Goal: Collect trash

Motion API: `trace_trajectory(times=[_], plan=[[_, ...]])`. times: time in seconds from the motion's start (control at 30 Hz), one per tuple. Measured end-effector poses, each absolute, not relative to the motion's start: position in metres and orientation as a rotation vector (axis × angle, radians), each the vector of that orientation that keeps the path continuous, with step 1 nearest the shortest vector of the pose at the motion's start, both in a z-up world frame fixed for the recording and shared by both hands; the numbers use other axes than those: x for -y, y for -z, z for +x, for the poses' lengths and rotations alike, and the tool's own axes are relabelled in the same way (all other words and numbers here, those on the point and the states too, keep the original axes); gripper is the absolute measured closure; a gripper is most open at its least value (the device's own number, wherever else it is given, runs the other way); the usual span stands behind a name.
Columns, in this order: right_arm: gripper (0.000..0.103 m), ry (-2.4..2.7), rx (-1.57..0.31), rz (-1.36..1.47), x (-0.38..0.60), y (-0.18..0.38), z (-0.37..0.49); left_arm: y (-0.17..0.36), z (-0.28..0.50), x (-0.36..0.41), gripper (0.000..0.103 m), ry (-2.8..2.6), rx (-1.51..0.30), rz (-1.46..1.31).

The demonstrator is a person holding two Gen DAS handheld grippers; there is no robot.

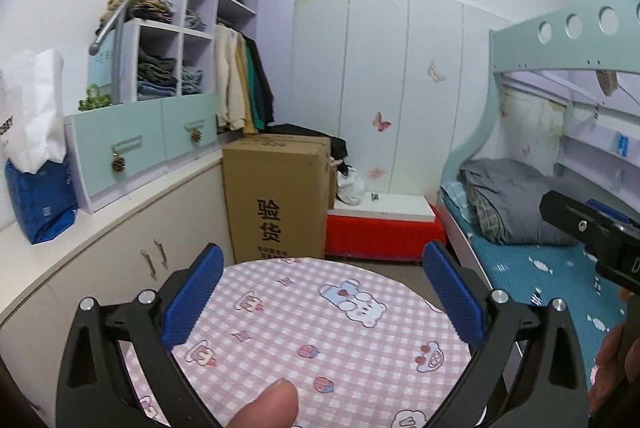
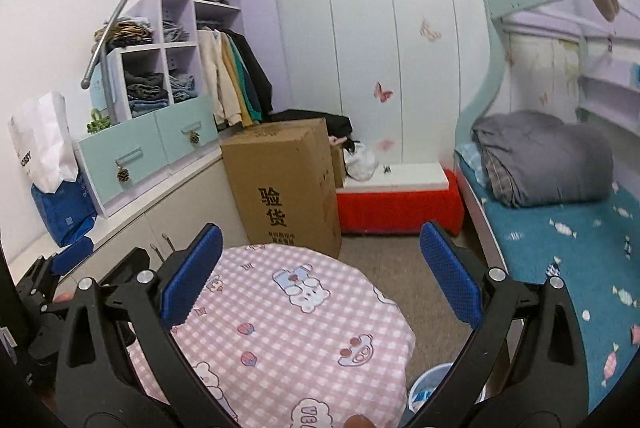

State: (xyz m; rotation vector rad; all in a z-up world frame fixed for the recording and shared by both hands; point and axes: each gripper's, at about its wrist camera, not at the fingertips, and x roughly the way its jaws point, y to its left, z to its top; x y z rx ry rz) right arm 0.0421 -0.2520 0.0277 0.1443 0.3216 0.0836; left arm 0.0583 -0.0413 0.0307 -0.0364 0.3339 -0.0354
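Note:
My left gripper (image 1: 322, 290) is open and empty, held above a round table with a pink checked cloth (image 1: 320, 340). My right gripper (image 2: 320, 272) is open and empty above the same table (image 2: 280, 324). A light blue bin (image 2: 430, 386) stands on the floor by the table's right side, partly hidden by my right finger. The left gripper shows at the left edge of the right wrist view (image 2: 60, 268); the right one shows at the right edge of the left wrist view (image 1: 592, 232). No trash shows on the cloth.
A tall cardboard box (image 1: 280, 195) stands behind the table. A red bench with a white top (image 1: 384, 224) sits by the wardrobe. A bunk bed with a grey quilt (image 2: 544, 155) is on the right. A counter with drawers and bags (image 1: 36, 155) runs along the left.

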Motion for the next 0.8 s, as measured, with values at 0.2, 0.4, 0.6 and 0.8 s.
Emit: trace_trajectory(times=[0.2,0.4,0.6,0.8], plan=[[0.006,-0.087,-0.295,0.118,0.237,-0.035,0.037,-0.041,0.047,0.029,0.005,0.008,-0.301,-0.052],[0.006,-0.09,-0.29,0.113,0.233,-0.037,0.036,-0.044,0.043,0.026,0.005,-0.008,-0.294,-0.061],[0.006,-0.091,-0.29,0.115,0.232,-0.038,0.036,-0.043,0.042,0.026,0.005,0.004,-0.286,-0.078],[0.006,-0.093,-0.295,0.122,0.236,-0.037,0.036,-0.042,0.045,0.027,0.005,-0.003,-0.297,-0.066]])
